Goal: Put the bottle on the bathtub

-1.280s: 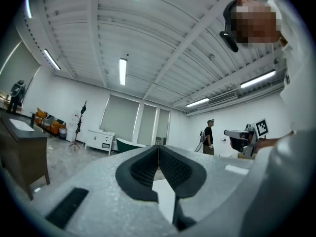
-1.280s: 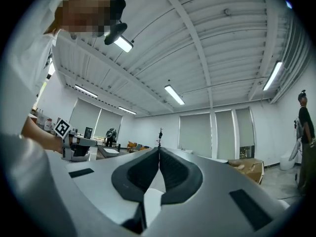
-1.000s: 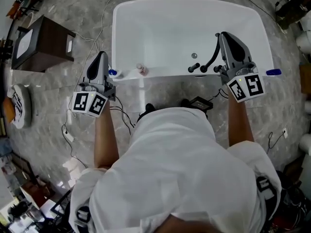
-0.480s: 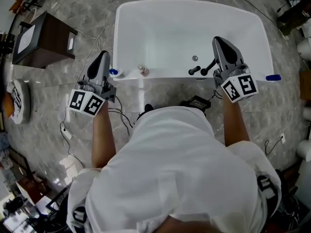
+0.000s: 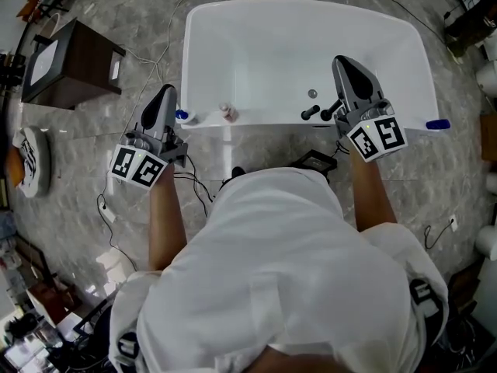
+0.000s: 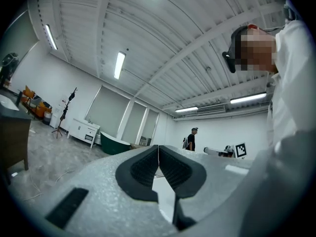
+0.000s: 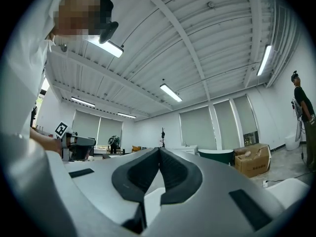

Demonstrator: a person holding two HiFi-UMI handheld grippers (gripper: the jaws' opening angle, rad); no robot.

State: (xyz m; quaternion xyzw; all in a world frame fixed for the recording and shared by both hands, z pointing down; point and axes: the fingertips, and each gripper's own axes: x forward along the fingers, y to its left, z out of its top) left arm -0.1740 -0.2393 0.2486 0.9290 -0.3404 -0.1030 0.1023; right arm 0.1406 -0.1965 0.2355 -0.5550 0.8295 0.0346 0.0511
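Note:
A small pinkish bottle (image 5: 227,113) stands on the near rim of the white bathtub (image 5: 303,22), left of centre. My left gripper (image 5: 165,98) hangs just outside the tub's near left corner, a little left of the bottle, shut and empty. Over the near rim, right of the black tap (image 5: 311,113), my right gripper (image 5: 345,67) is shut with nothing in it. In the left gripper view the left gripper (image 6: 158,149) points up at the ceiling with its tips touching. The right gripper (image 7: 159,152) in its own view also has its tips together.
A dark wooden cabinet (image 5: 68,64) stands on the marble floor left of the tub. Cables (image 5: 190,181) trail on the floor near the tub's front. Blue objects sit on the rim at the left (image 5: 182,116) and right (image 5: 437,123).
My right gripper has shifted left and slightly farther over the tub rim. The left gripper has barely moved, and the bottle stays put on the rim.

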